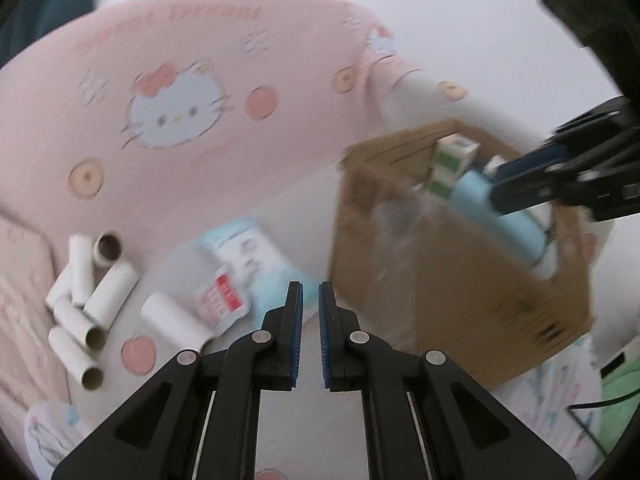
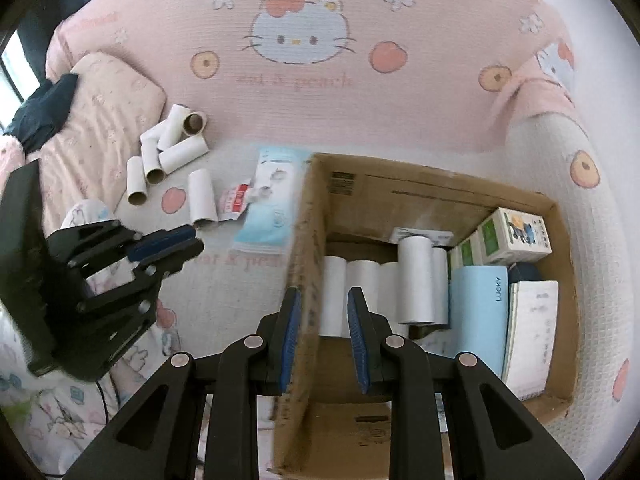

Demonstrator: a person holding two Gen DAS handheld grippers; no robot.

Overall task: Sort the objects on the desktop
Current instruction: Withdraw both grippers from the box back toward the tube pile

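Note:
An open cardboard box [image 2: 400, 192] holds upright white rolls [image 2: 416, 280], a light blue notebook [image 2: 478, 312] and green-and-white cartons [image 2: 516, 236]. My right gripper [image 2: 323, 292] hovers over the box near its left wall, shut and empty; the left wrist view shows the right gripper [image 1: 491, 188] above the notebook. Left of the box [image 1: 480, 320] lie a pile of cardboard tubes [image 1: 86, 280], one white roll [image 1: 172, 320], a red-and-white packet [image 1: 222, 296] and a blue-and-white pack [image 1: 248, 252]. My left gripper [image 1: 311, 286] is shut and empty just above that pack's near edge.
A pink cartoon-cat blanket [image 2: 300, 32] rises behind everything. A pale pillow [image 2: 100, 120] with a dark cloth [image 2: 44, 112] lies at the left. Patterned fabric [image 2: 60, 420] and a thin black cable [image 1: 588, 420] sit along the near side. The left wrist view is motion-blurred.

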